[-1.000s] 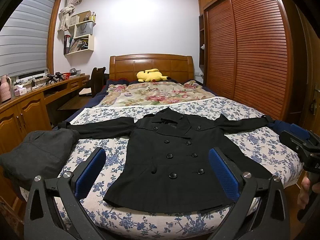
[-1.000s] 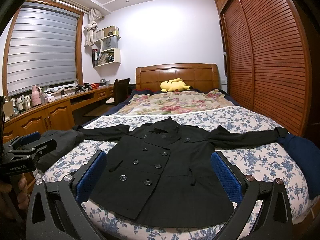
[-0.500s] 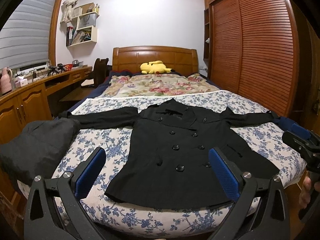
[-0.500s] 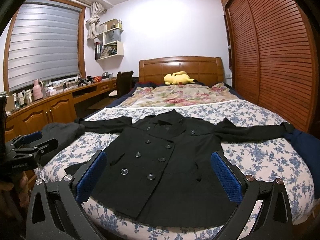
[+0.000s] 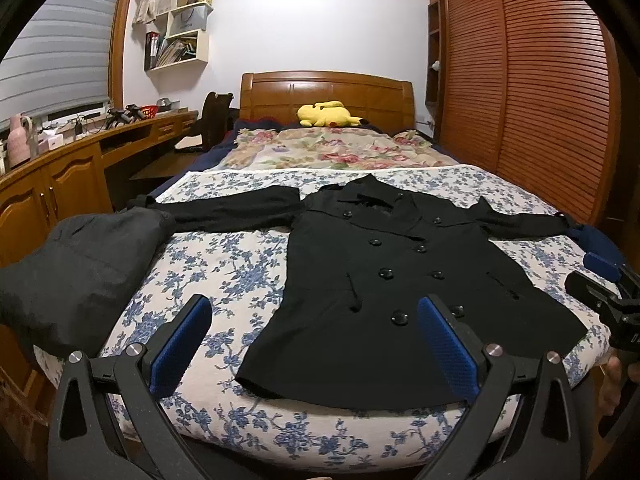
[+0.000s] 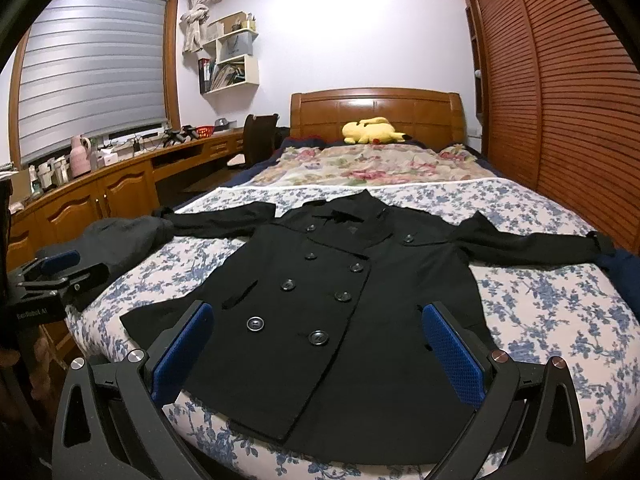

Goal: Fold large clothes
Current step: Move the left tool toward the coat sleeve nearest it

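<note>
A black double-breasted coat lies flat and face up on the floral bedsheet, sleeves spread to both sides. It also shows in the right wrist view. My left gripper is open and empty, held above the foot of the bed near the coat's lower left hem. My right gripper is open and empty over the coat's lower hem. The right gripper appears at the right edge of the left wrist view.
A dark grey garment is heaped at the bed's left edge. A navy cloth lies by the right sleeve end. A yellow plush toy sits by the headboard. A wooden desk runs along the left, a slatted wardrobe on the right.
Both grippers have moved closer to the bed's foot and tilted down; the coat now looms larger. The left wrist view has shifted leftward. Both stay open.
</note>
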